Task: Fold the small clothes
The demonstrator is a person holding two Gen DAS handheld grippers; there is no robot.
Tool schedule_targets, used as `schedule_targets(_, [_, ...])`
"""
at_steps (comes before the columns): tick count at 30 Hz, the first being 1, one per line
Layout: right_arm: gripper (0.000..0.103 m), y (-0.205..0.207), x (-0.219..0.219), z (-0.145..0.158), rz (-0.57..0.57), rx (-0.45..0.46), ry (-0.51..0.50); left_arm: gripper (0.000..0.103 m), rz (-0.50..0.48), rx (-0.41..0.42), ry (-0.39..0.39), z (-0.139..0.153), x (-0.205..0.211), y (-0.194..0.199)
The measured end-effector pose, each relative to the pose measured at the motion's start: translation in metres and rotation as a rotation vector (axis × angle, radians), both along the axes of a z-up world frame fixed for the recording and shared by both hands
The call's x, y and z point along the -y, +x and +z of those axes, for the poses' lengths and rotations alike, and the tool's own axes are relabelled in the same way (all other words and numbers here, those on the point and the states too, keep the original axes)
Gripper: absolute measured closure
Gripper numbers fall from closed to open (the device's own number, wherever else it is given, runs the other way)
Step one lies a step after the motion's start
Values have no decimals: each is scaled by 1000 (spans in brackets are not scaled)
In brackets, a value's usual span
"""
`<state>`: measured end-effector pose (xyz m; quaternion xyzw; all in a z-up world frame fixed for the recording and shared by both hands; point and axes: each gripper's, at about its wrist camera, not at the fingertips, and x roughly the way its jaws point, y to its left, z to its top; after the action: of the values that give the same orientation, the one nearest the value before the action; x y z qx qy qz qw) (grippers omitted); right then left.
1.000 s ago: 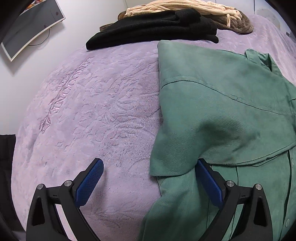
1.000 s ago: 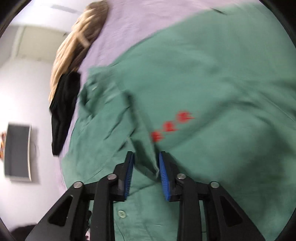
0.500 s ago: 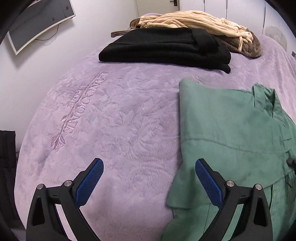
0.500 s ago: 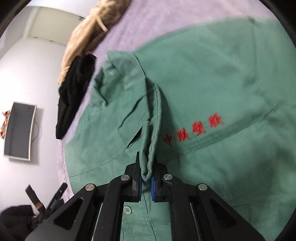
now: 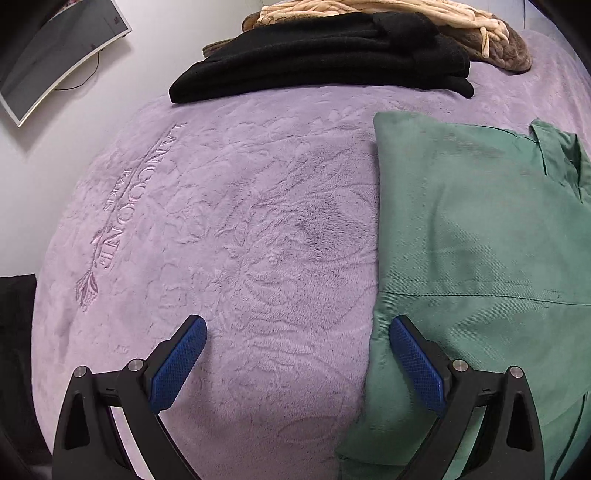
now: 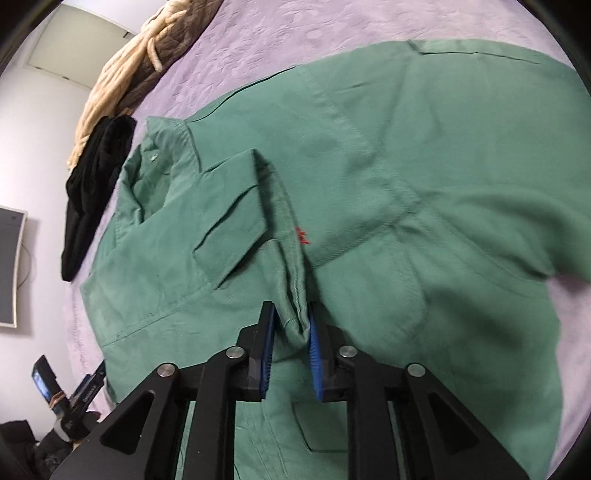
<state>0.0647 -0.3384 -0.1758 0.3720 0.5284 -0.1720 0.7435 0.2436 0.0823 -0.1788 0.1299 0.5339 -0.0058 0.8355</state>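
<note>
A green button shirt [image 6: 388, 177] with red embroidered lettering lies spread on the purple blanket [image 5: 240, 229]. Its left side is folded inward with a straight edge [image 5: 461, 229]. My right gripper [image 6: 290, 328] is shut on a raised ridge of the shirt's front placket, with the cloth bunched between the blue pads. My left gripper [image 5: 297, 354] is open and empty, low over the blanket at the shirt's left edge; its right finger [image 5: 413, 358] rests over the green cloth.
A folded black garment [image 5: 325, 55] and a beige and brown bundle [image 5: 461, 26] lie at the far end of the blanket. A monitor [image 5: 55, 55] hangs on the white wall to the left. Dark objects [image 6: 55, 413] sit beside the bed.
My right gripper closed on the shirt's placket and drew it up, covering most of the red lettering. My left gripper let go and shifted left off the folded shirt side.
</note>
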Motion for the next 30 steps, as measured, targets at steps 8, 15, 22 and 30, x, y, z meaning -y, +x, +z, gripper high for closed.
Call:
schedule_targets(8, [39, -77, 18, 22, -61, 24, 34, 3, -71, -28, -12, 37, 17, -30])
schedule_targets(15, [38, -140, 45, 35, -167, 82, 75, 3, -188, -95, -91, 50, 89, -77])
schedule_targets(22, [32, -199, 107, 44, -341, 165, 95, 3, -344, -175, -125, 46, 180, -124])
schedule_targets(30, [32, -257, 211, 30, -596, 248, 134, 3, -459, -212, -151, 42, 257, -156])
